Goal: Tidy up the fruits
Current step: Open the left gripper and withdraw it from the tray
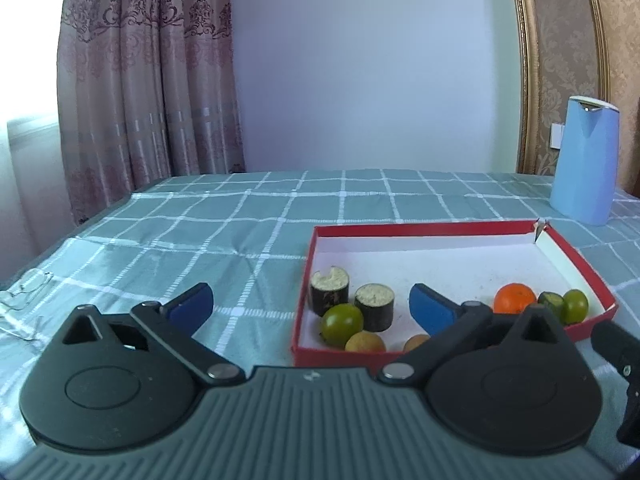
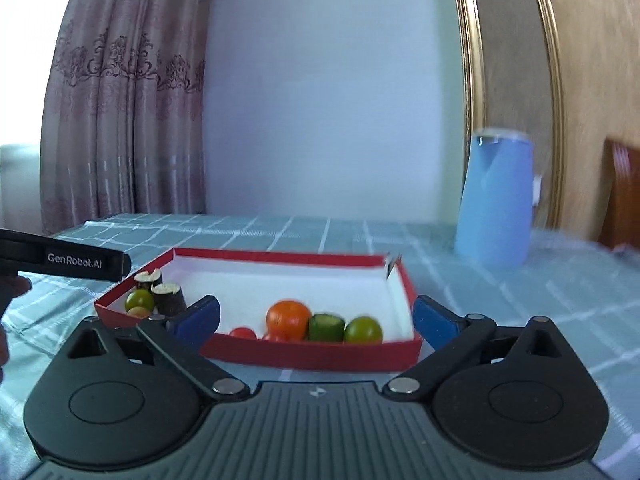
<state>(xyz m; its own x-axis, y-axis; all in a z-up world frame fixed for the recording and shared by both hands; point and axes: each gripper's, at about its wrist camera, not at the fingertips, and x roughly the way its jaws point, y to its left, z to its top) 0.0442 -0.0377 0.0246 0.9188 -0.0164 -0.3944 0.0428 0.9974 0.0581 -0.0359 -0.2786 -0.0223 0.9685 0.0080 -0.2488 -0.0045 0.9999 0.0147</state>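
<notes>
A red box with a white inside lies on the checked cloth and holds the fruit. In the left wrist view, two dark sugarcane stubs, a green fruit and a yellow one sit at its near left. An orange, a cucumber piece and another green fruit sit at its near right. My left gripper is open and empty, straddling the box's left wall. My right gripper is open and empty before the box's near wall, facing the orange, the cucumber piece, the green fruit and a small red fruit.
A light blue kettle stands behind the box at the right, also in the right wrist view. Clear plastic lies at the table's left edge. The left gripper's body shows at the left of the right wrist view. A curtain hangs behind.
</notes>
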